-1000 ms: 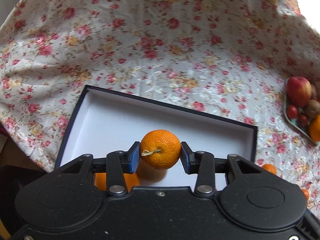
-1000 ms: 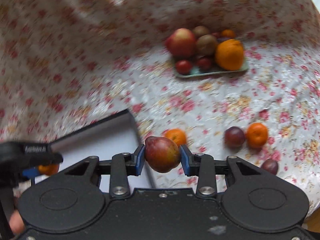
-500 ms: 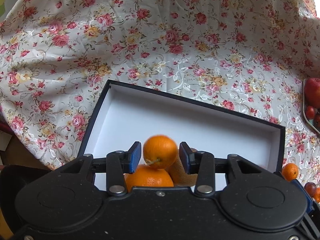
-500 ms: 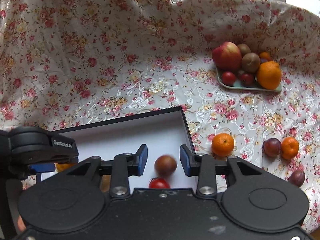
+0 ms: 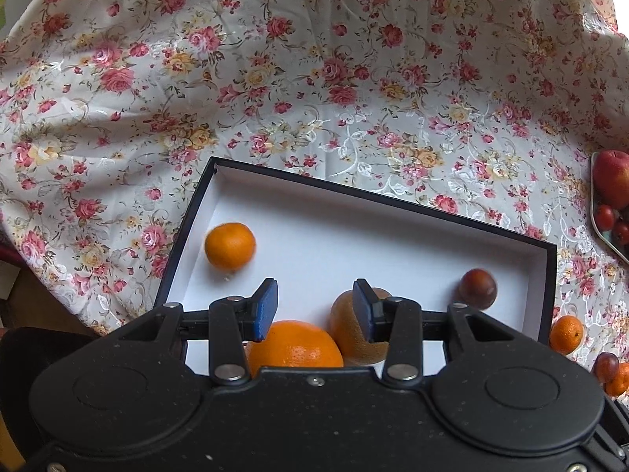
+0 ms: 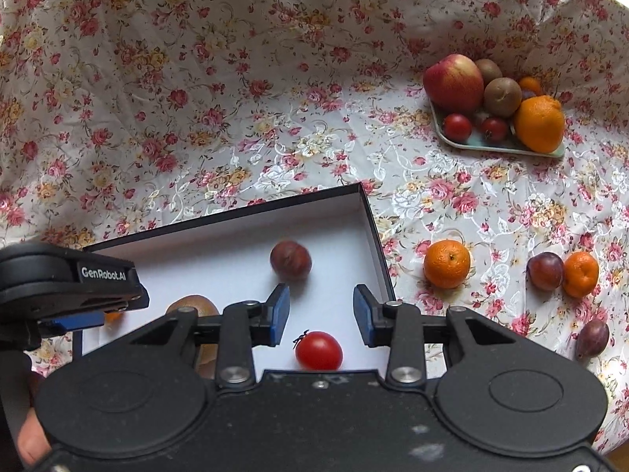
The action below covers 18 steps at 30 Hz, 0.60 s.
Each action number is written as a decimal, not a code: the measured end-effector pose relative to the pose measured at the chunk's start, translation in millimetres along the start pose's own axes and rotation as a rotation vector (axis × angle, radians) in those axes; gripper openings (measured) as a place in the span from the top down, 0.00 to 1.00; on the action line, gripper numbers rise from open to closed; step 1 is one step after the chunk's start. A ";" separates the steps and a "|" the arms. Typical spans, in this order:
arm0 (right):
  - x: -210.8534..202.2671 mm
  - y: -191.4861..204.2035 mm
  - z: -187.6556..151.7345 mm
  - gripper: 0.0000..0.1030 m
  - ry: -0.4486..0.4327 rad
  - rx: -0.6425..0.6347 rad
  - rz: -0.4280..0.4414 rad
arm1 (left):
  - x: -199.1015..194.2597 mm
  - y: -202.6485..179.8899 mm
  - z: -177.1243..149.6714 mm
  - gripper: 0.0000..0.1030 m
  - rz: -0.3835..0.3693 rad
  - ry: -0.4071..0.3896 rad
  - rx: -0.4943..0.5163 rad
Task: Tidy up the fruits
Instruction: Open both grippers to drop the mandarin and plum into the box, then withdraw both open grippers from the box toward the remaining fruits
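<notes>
White card lined the box (image 5: 393,244), and both grippers hung over its near edge with nothing between their blue pads: the left gripper (image 5: 314,308) stood with jaws apart, and so did the right gripper (image 6: 321,316). Inside the box lay a mandarin (image 5: 230,246) by the left wall, a plum (image 6: 291,259) toward the right wall, and, along the near edge, an orange (image 5: 295,344), a kiwi (image 5: 354,330) and a tomato (image 6: 318,350). The mandarin and plum looked blurred, so they were probably rolling; the sensible course was to lift both grippers straight up, clear of the rim, without nudging either. Just right of the box, loose fruit waited on the cloth (image 6: 196,98); the nearest, a second mandarin (image 6: 447,263), would suit the right gripper, taken across its middle with light pressure.
</notes>
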State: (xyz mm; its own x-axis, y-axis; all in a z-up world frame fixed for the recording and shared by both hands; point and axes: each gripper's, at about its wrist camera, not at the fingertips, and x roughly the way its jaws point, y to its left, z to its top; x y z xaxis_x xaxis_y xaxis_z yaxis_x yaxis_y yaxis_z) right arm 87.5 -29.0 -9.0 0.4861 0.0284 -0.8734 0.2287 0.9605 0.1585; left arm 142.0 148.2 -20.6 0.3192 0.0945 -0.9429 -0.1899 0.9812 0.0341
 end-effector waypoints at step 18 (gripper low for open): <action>5.5 -9.1 -0.9 0.62 0.065 0.021 -0.021 | -1.8 -8.9 -2.5 0.52 -0.031 0.020 0.039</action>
State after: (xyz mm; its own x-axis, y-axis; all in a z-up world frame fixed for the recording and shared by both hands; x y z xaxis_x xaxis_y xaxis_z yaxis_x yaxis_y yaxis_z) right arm 87.3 -37.3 -15.7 0.4251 0.0268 -0.9048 0.2560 0.9552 0.1486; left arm 140.8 138.9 -20.0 0.3053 0.0612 -0.9503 -0.1438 0.9895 0.0176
